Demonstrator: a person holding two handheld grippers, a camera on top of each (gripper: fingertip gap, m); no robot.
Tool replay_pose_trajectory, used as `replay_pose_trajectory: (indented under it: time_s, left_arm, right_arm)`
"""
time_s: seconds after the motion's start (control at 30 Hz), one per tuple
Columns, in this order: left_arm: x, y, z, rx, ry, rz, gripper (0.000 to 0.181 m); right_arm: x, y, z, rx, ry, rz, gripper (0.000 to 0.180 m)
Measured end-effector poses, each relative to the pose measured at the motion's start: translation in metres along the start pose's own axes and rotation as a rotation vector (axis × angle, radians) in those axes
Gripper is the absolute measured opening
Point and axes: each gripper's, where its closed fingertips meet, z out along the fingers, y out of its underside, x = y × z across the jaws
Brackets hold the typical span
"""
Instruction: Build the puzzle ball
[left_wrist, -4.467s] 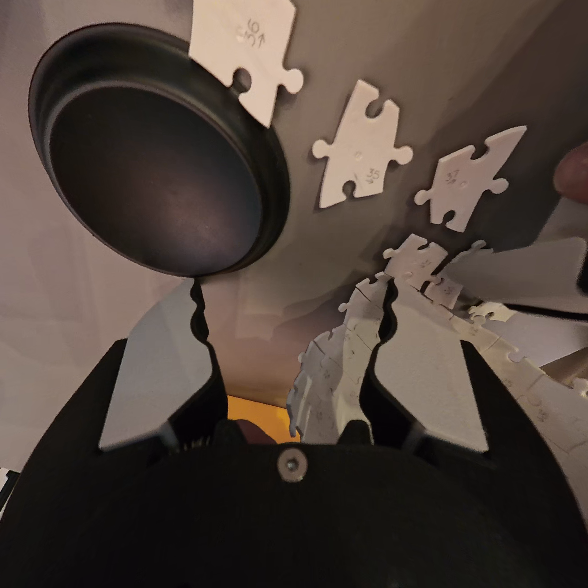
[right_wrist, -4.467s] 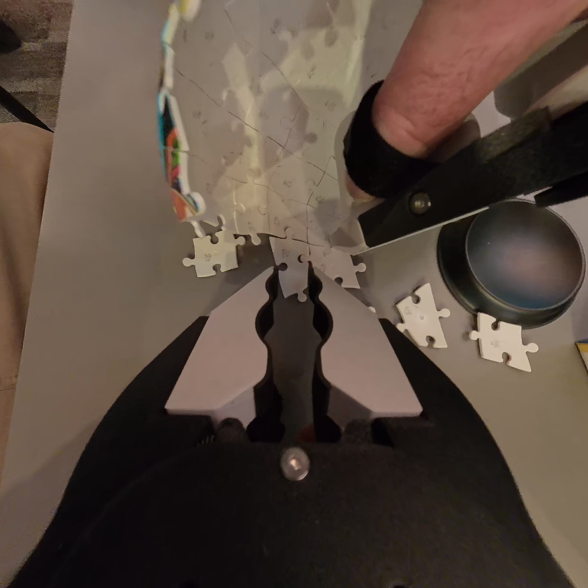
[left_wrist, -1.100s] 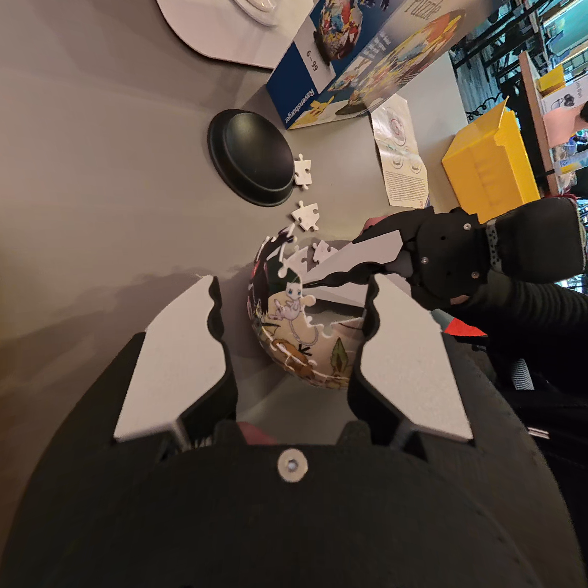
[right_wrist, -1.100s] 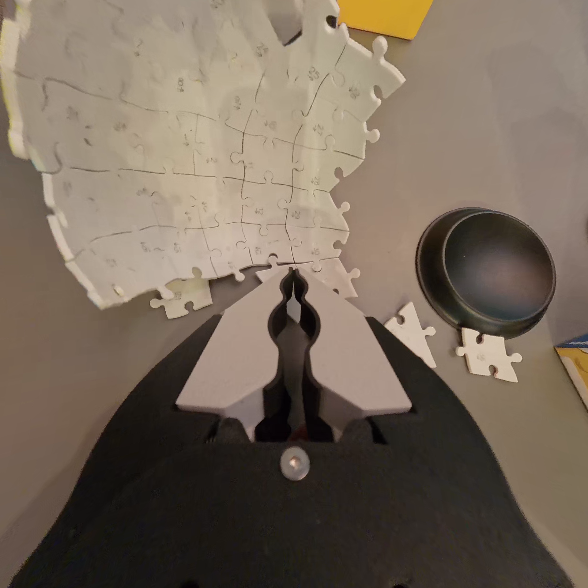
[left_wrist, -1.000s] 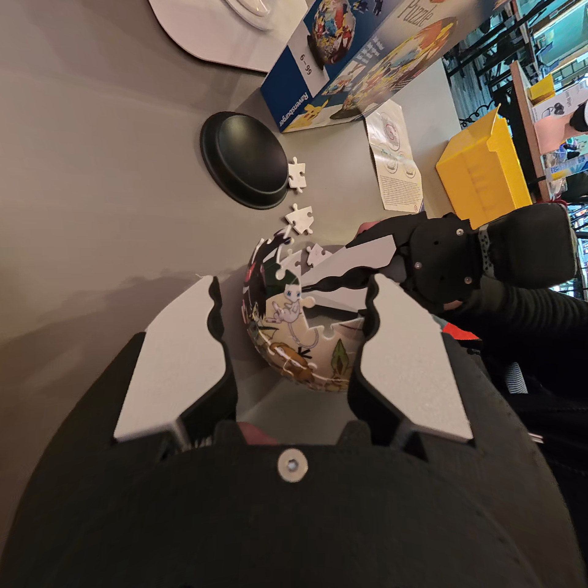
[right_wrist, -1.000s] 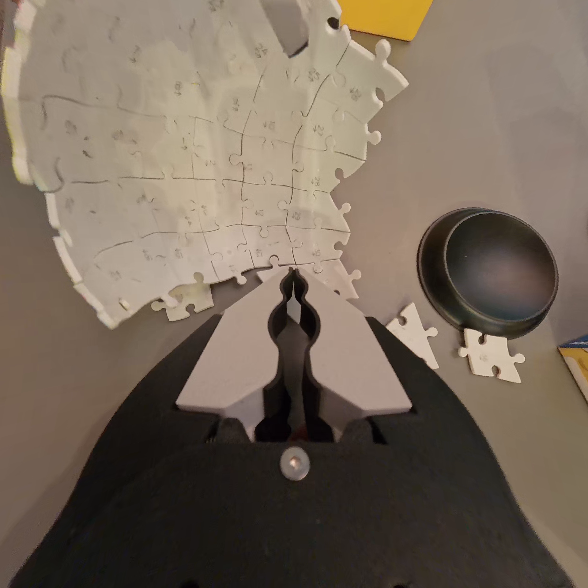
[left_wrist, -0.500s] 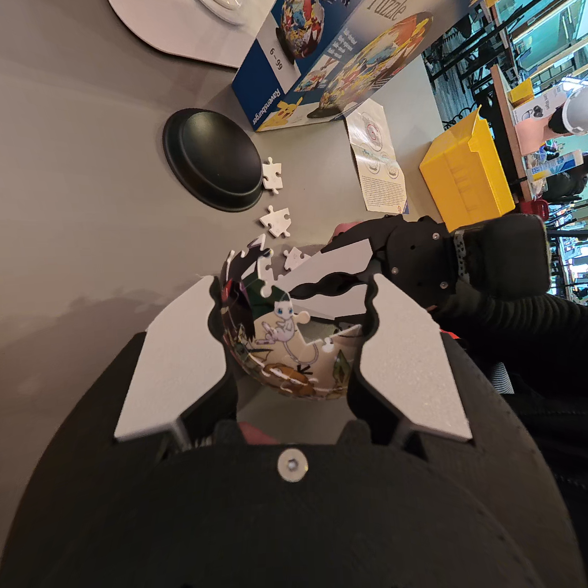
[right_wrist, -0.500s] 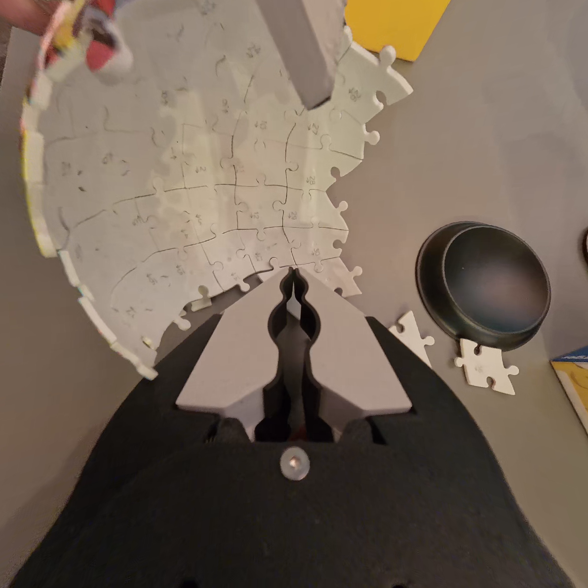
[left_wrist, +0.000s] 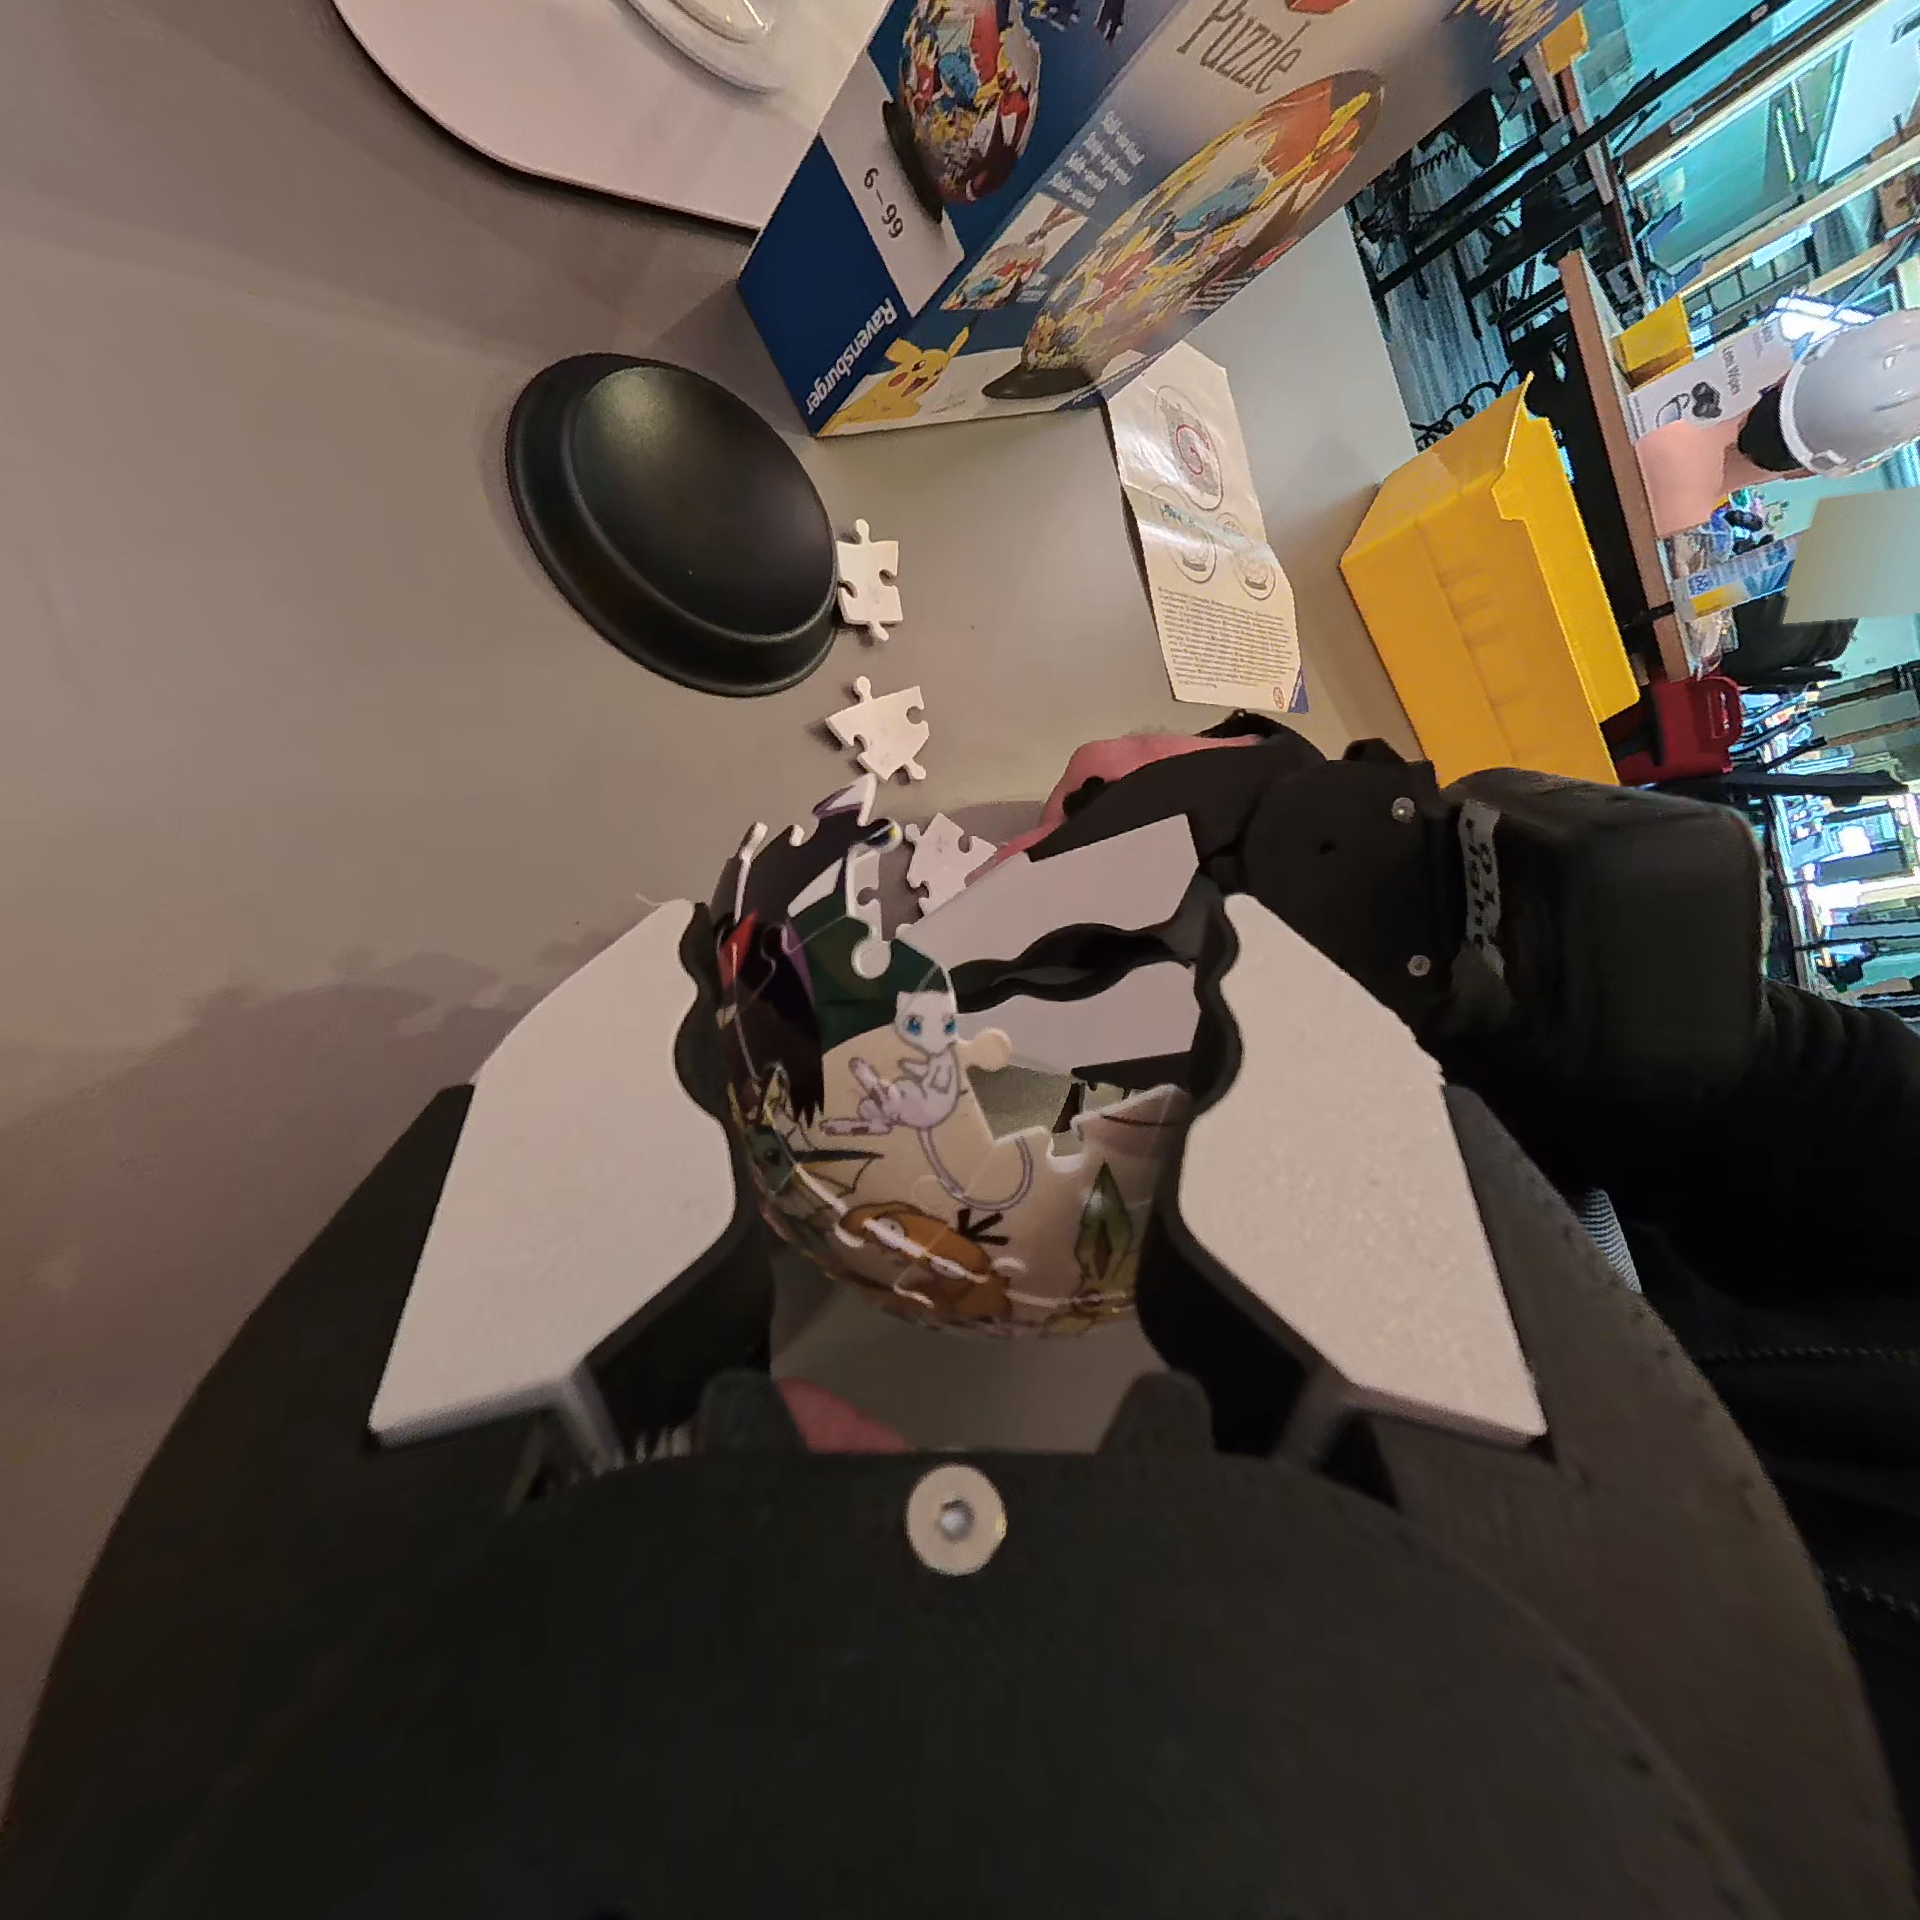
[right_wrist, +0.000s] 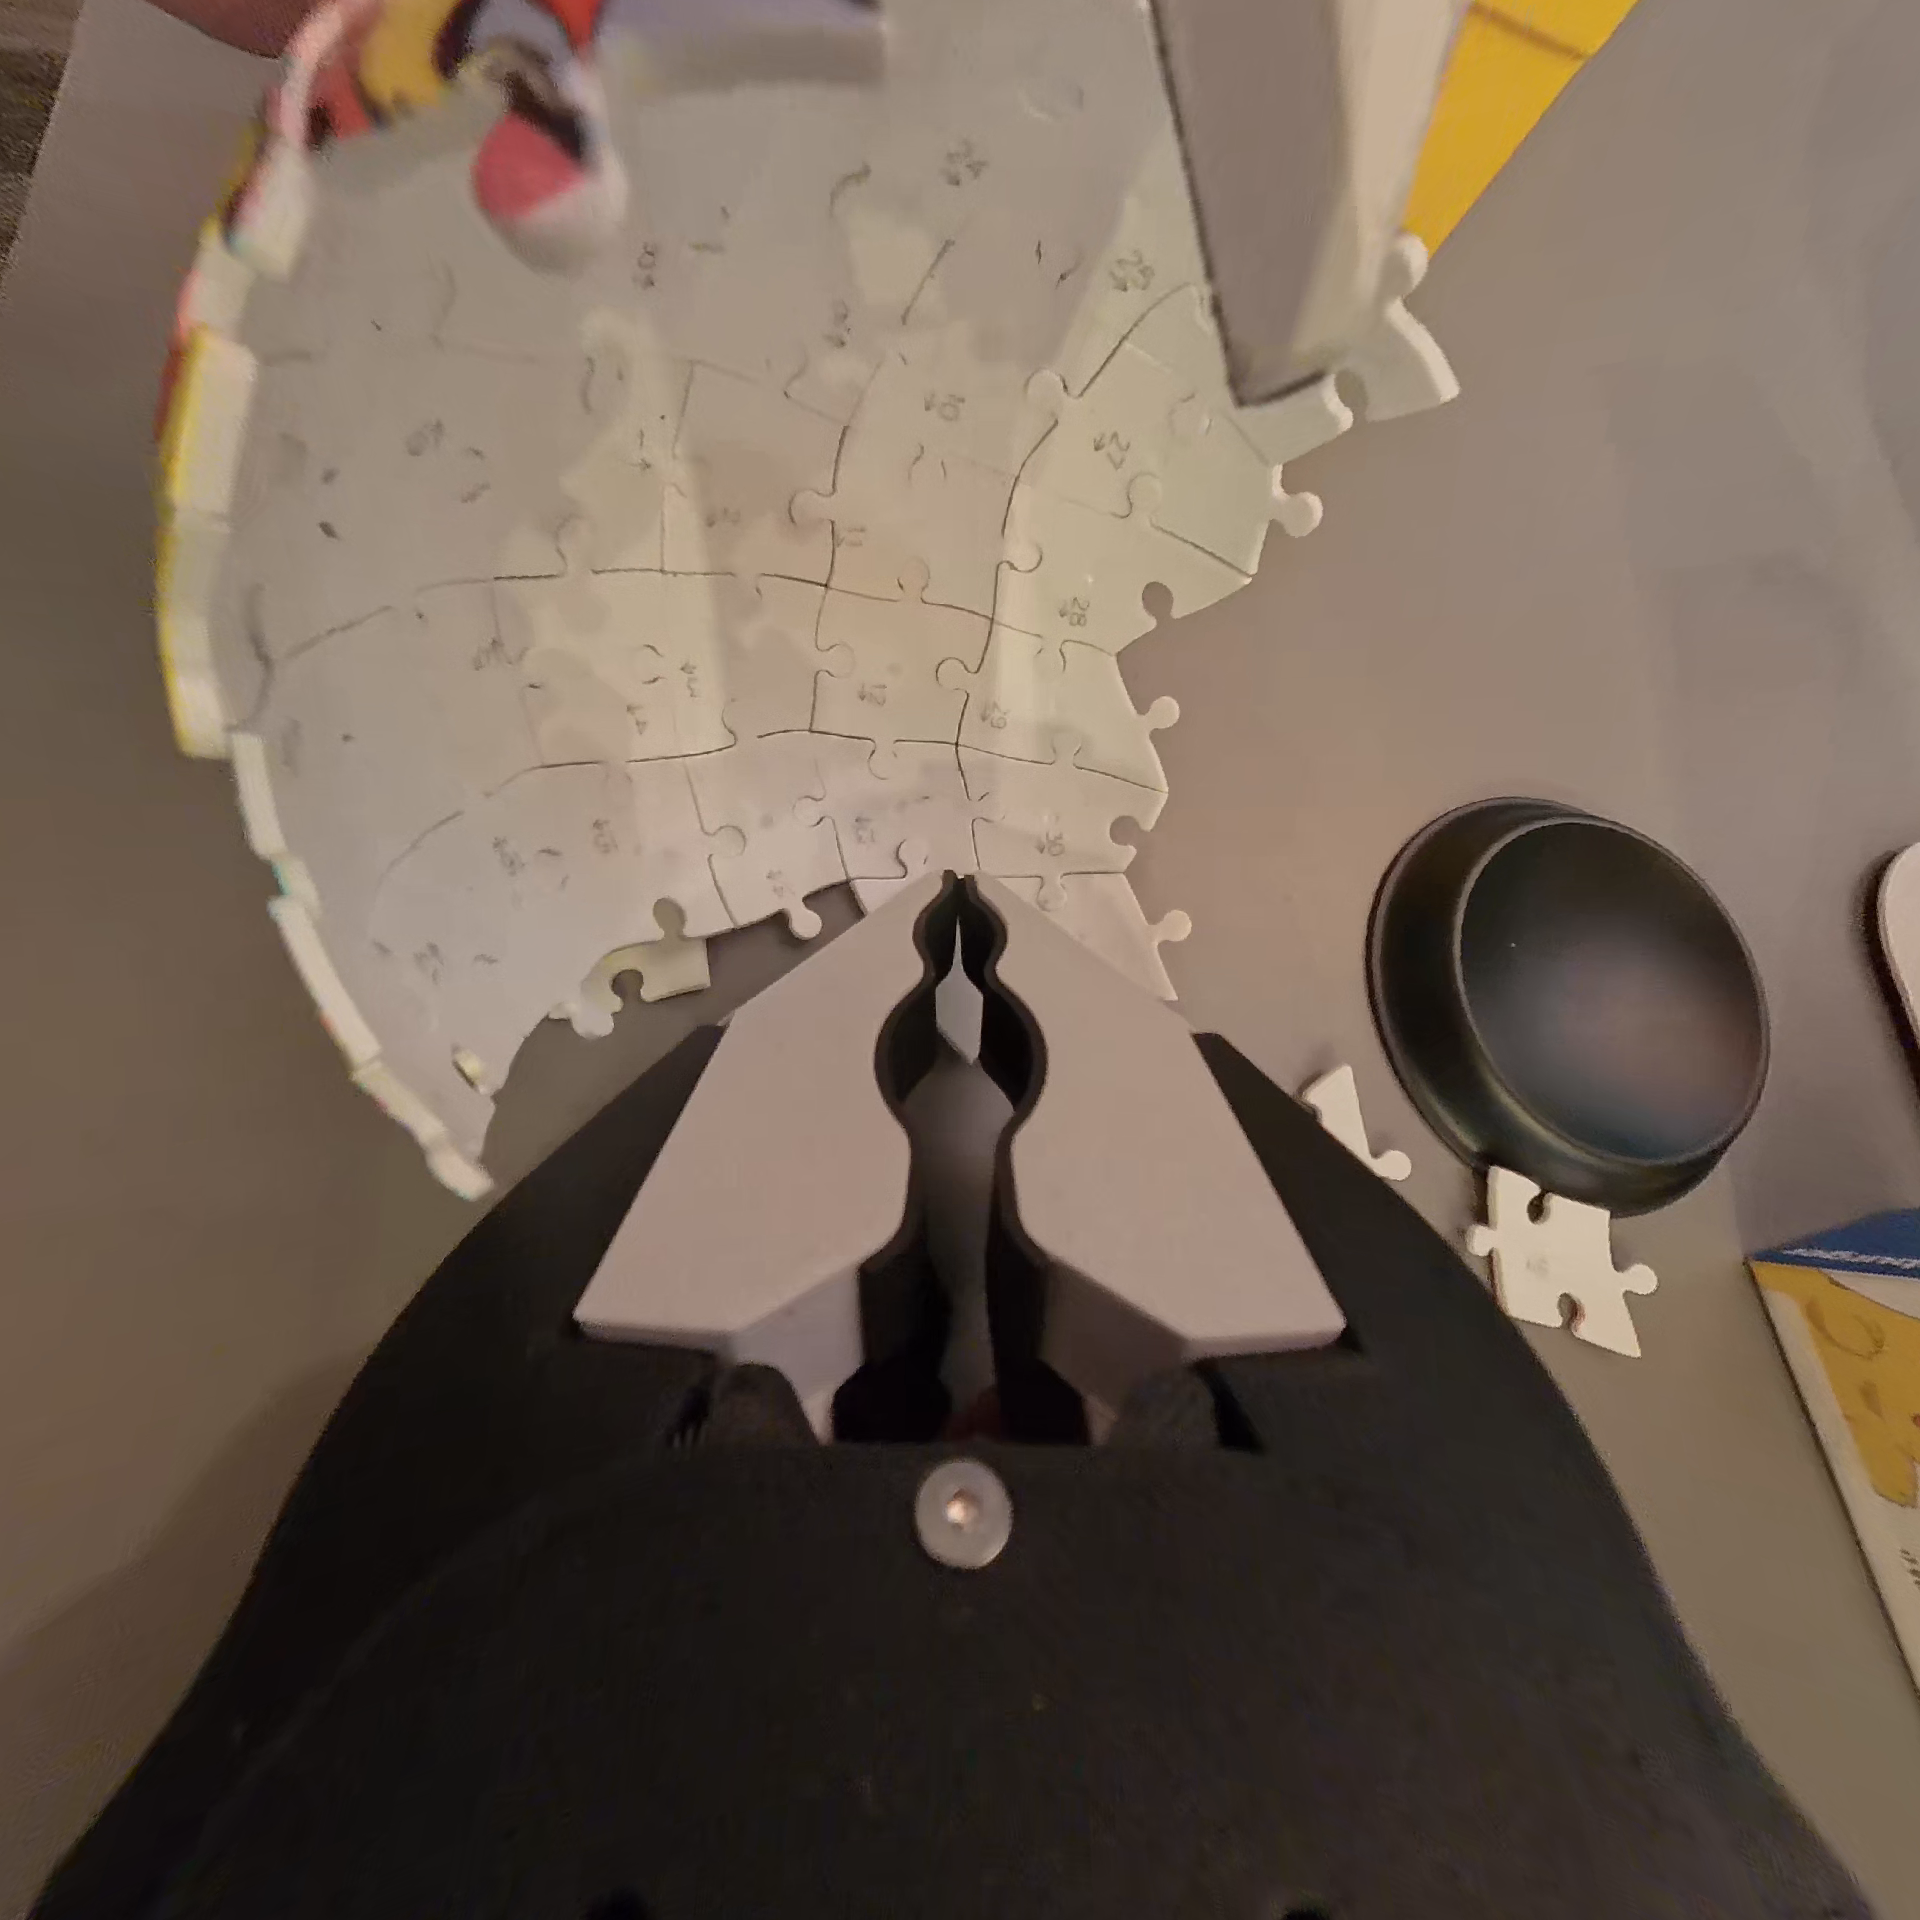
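The left gripper (left_wrist: 956, 997), fingers spread wide, has closed in until the half-built, picture-printed puzzle ball shell (left_wrist: 914, 1164) sits between them, its edge at the left finger. The right gripper (right_wrist: 958, 883) stays clenched on the shell's rim over the grey table (right_wrist: 1558, 520). Likely the left is about to take the shell for re-gripping.

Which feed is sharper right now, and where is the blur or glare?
Left wrist view: sharp, though wide-angle bending tilts the blue cardboard puzzle box; bright background. Right wrist view: dim and warm, with motion blur over the white inside of the half-built puzzle ball shell, worst at its coloured upper-left rim; the black round stand stays sharp.
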Motion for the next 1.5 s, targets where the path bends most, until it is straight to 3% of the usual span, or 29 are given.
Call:
replay_pose_trajectory:
  time_s: [0.47,0.67,0.8,1.2,1.5]
  left_arm:
    - [-0.002,0.0,0.0,-0.001,0.005,-0.008,0.087]
    - [-0.003,0.0,-0.001,0.012,0.009,-0.012,0.087]
    - [-0.003,0.0,0.0,0.017,0.012,-0.014,0.087]
    - [-0.003,0.001,-0.001,0.009,0.013,-0.013,0.087]
    - [-0.003,0.001,0.0,0.014,0.009,-0.01,0.087]
  right_arm:
    - [-0.003,0.001,0.001,-0.053,-0.027,-0.109,0.0]
    - [-0.004,0.0,-0.001,0.007,-0.089,0.029,0.0]
    - [-0.008,-0.005,-0.003,0.045,-0.11,0.04,0.0]
    - [-0.01,0.0,0.002,-0.055,-0.102,-0.041,0.0]
    - [0.006,-0.008,-0.02,0.032,-0.143,0.123,0.0]
